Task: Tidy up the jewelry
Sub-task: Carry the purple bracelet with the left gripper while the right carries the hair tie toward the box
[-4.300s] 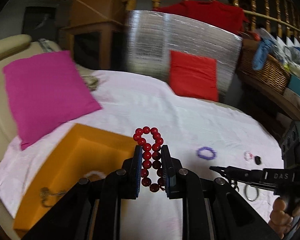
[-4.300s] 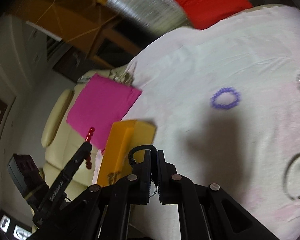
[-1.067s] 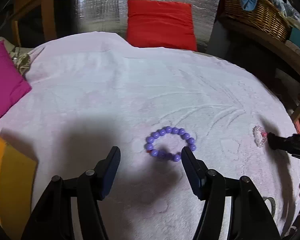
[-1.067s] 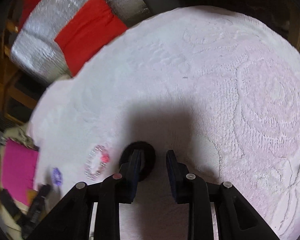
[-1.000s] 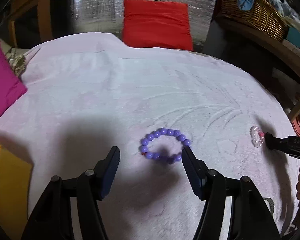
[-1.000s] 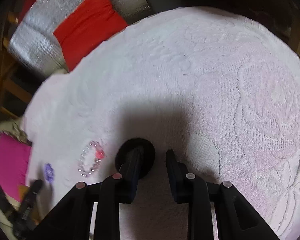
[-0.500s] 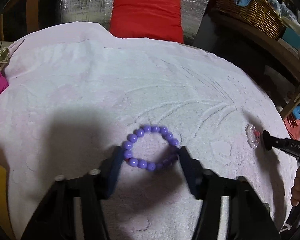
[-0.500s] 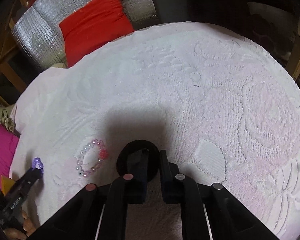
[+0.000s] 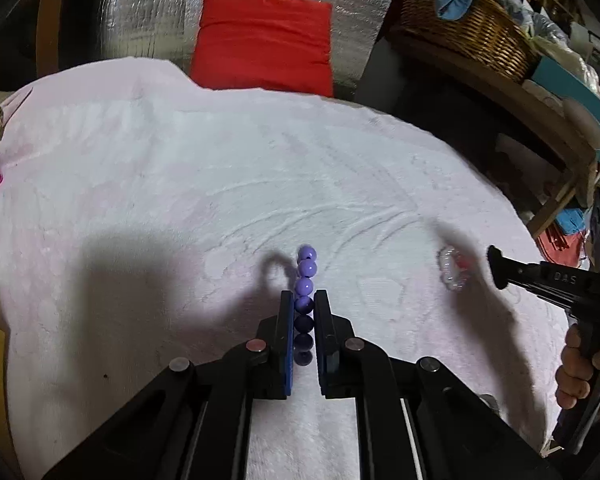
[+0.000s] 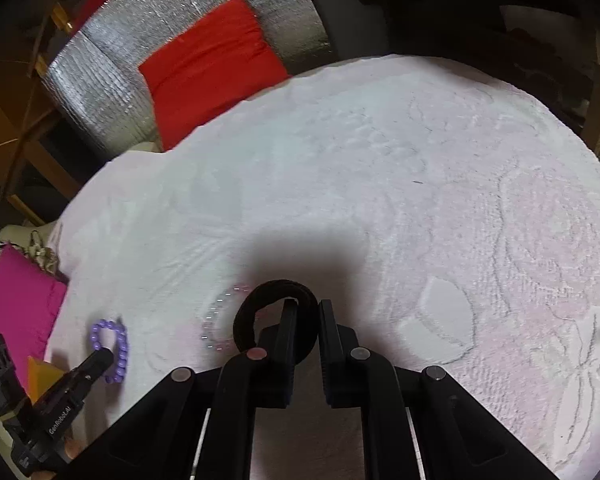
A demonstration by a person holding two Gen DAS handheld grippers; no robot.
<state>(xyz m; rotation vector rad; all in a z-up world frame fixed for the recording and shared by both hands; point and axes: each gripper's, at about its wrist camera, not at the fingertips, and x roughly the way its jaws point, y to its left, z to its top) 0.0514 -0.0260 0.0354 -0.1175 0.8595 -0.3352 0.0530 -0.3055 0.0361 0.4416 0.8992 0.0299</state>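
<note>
Beads of purple bracelet (image 9: pixel 305 280) sat pinched in my left claw (image 9: pixel 303 300), just closed, over the table (image 9: pixel 180 184); light, floppy, slippery. Right claw (image 10: pixel 305 308) clamped soft black hair tie (image 10: pixel 260 300) by its band.

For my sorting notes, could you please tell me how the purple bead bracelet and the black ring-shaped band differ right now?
The purple bead bracelet is a string of round glossy beads; the black band is one plain, matte loop. The bracelet is pinched in the left gripper, squeezed into a narrow line in that view, while the band keeps its round shape in the right gripper, which clamps one side. Both are closed loops gripped over the pale pink cloth.
</note>
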